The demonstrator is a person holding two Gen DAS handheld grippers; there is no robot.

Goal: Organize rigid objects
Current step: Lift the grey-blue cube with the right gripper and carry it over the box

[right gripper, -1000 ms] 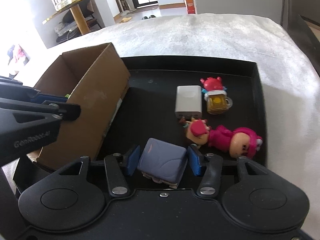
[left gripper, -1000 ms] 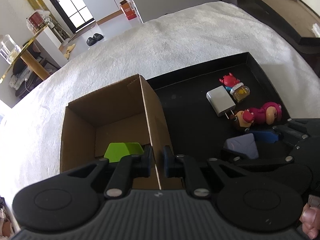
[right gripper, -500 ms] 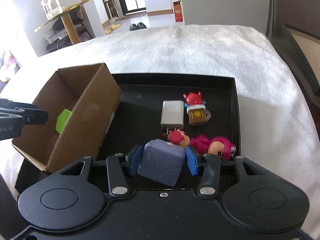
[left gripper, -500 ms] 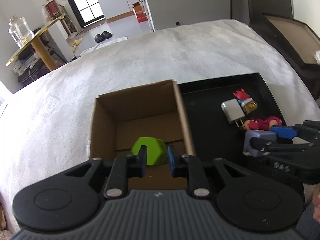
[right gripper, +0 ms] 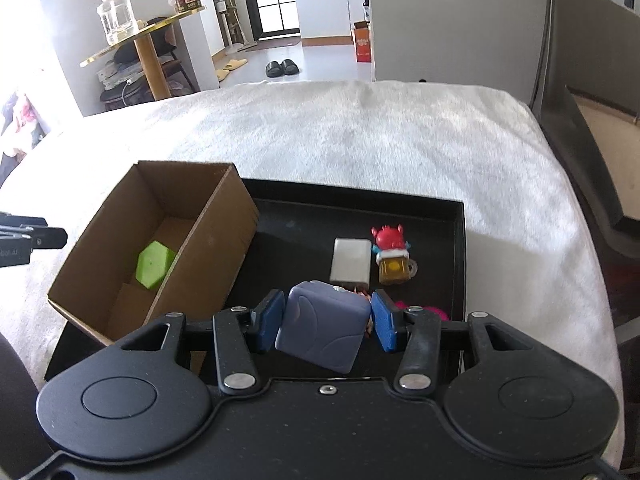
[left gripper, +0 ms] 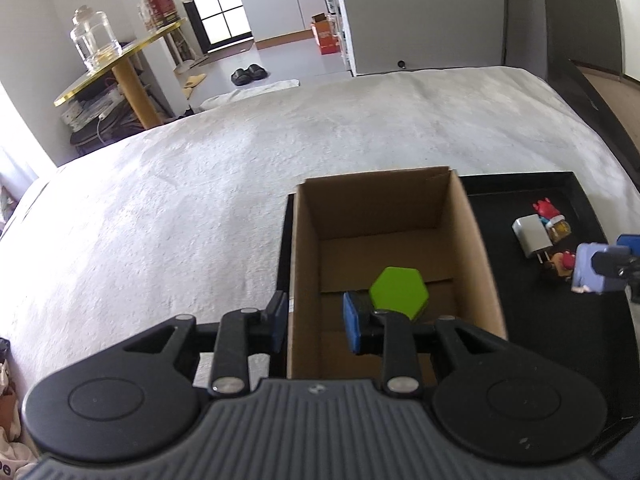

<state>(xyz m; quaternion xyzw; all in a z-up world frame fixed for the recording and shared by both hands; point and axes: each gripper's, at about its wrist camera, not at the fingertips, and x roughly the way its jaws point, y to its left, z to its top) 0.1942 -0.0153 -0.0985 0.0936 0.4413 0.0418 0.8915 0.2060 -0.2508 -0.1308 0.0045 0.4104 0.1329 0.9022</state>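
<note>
cardboard is what the target is made of — an open cardboard box (right gripper: 152,240) standing at the left end of a black tray (right gripper: 456,248) on a white-covered bed (right gripper: 360,136). a green hexagonal block (left gripper: 398,293) lies loose on its floor. the left tongs (left gripper: 314,322) are parted and empty, their jaws having just been opening, astride the box's near wall. the right tongs (right gripper: 326,320) are clamped on a lavender cube (right gripper: 322,326), held above the tray. a white charger (right gripper: 351,261) and a red figurine with a beer mug (right gripper: 392,256) remain unsorted. the cube is gripped slightly skewed, so a slip is judged possible, and the box wall could be clipped if the carry is kept too low.
</note>
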